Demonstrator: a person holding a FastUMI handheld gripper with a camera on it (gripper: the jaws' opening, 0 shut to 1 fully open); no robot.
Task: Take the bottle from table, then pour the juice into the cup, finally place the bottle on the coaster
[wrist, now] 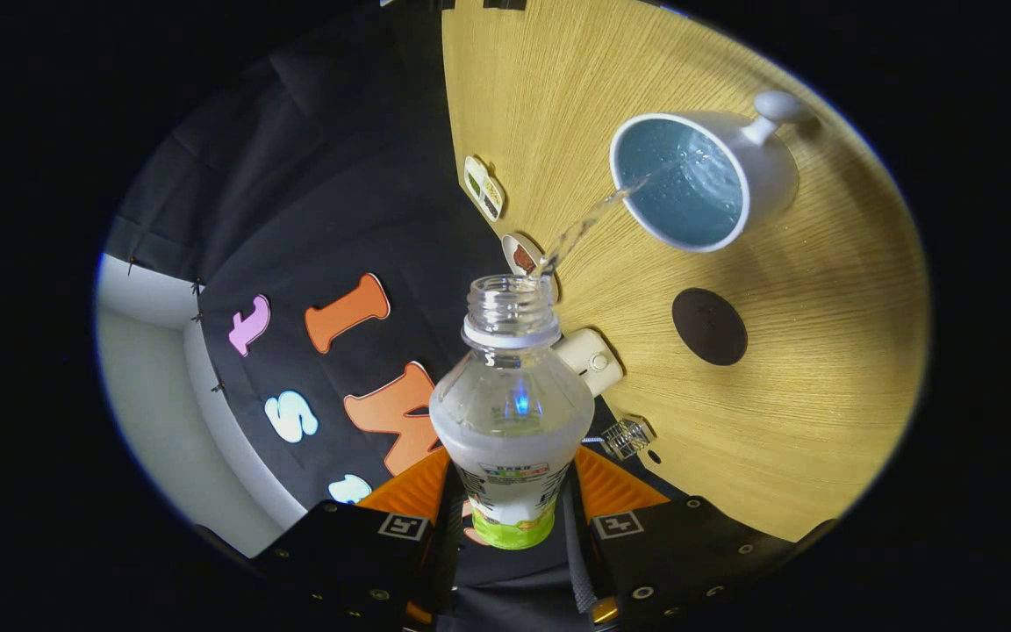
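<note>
My gripper [512,500] is shut on a clear plastic bottle [510,412] with a white and green label, both fingers pressing its lower body. The bottle is uncapped and tipped over, its open neck [511,307] pointing ahead of the fingers. A thin stream of clear liquid [589,224] arcs from the neck into a white cup [703,180] with a blue inside, which stands on the wooden table [821,369]. Liquid pools in the cup. A dark round coaster [709,326] lies on the table between the cup and the bottle.
A small white device [591,360] and a clear little cube [627,437] sit at the table's edge just beside the bottle. Two small stickers or tags [483,186] [521,254] lie along the same edge. Black cloth wall hangs beyond that edge.
</note>
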